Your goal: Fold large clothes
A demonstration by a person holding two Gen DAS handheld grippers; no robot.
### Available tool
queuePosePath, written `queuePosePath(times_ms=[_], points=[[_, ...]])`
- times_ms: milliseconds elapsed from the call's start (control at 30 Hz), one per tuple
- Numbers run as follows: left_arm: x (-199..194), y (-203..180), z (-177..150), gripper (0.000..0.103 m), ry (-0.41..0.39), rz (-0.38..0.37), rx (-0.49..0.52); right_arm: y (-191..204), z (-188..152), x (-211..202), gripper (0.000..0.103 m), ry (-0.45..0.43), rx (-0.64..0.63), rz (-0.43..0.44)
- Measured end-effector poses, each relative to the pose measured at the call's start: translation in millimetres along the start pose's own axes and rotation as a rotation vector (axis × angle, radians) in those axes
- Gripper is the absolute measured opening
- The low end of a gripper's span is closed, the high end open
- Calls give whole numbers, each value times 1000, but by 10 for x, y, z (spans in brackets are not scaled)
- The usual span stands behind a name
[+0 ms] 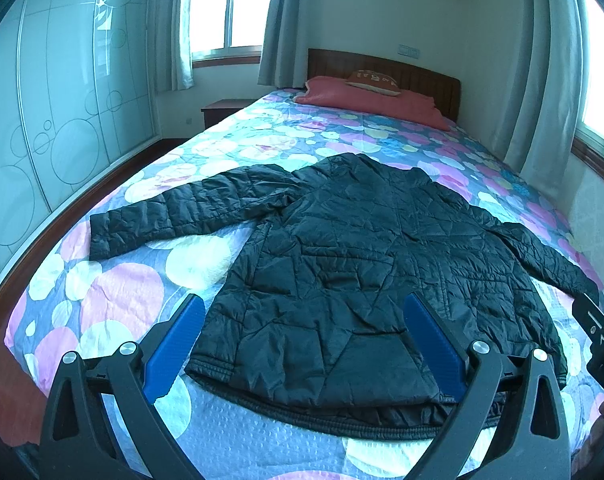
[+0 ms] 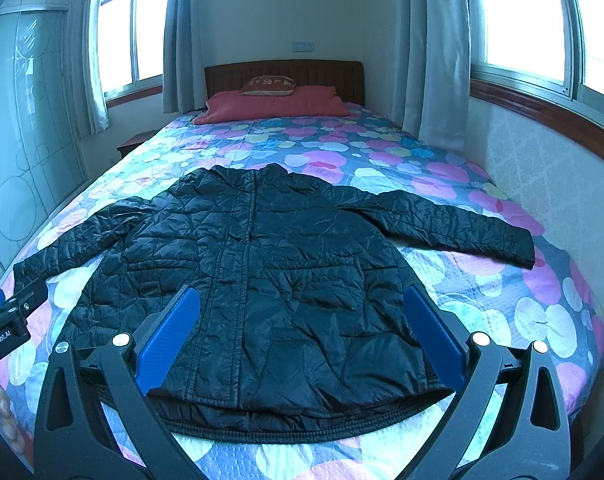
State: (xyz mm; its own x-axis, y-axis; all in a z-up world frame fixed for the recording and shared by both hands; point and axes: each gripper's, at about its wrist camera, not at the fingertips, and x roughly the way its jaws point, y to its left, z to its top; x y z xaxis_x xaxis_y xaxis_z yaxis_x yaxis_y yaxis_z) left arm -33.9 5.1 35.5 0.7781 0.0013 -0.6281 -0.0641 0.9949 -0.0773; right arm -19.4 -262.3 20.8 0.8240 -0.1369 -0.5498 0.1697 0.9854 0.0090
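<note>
A black quilted jacket [image 1: 342,264] [image 2: 269,264] lies flat on the bed, front up, hem toward me and both sleeves spread out to the sides. My left gripper [image 1: 306,304] hangs open above the hem's left part, its blue pads wide apart with nothing between them. In the same way my right gripper [image 2: 302,296] is open above the hem's right part, touching no cloth. Each gripper shows at the edge of the other's view: the right one [image 1: 598,320] and the left one [image 2: 5,308].
The bed [image 2: 522,320] wears a quilt with pink, white and blue circles. A red pillow [image 2: 277,106] and a small cushion lie by the wooden headboard. A glass wardrobe [image 1: 53,120] stands left, a wall with windows right, a nightstand [image 1: 221,110] at the far left.
</note>
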Motion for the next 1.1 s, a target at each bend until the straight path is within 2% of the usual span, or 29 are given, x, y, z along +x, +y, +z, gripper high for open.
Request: queuePosePath(times_ms=[433, 733, 967, 1067, 1100], points=[[13, -39, -64, 99, 11, -2, 8, -6, -20, -2, 101, 4, -1, 0], [383, -48, -69, 99, 57, 10, 5, -42, -75, 303, 101, 49, 34, -5], [938, 107, -2, 99, 124, 43, -42, -587, -38, 789, 101, 100, 153, -64], [1200, 211, 39, 99, 147, 80, -61, -1032, 9, 1012, 101, 102, 254, -92], [1320, 271, 53, 99, 160, 94, -74, -1203, 21, 1080, 97, 100, 295, -103]])
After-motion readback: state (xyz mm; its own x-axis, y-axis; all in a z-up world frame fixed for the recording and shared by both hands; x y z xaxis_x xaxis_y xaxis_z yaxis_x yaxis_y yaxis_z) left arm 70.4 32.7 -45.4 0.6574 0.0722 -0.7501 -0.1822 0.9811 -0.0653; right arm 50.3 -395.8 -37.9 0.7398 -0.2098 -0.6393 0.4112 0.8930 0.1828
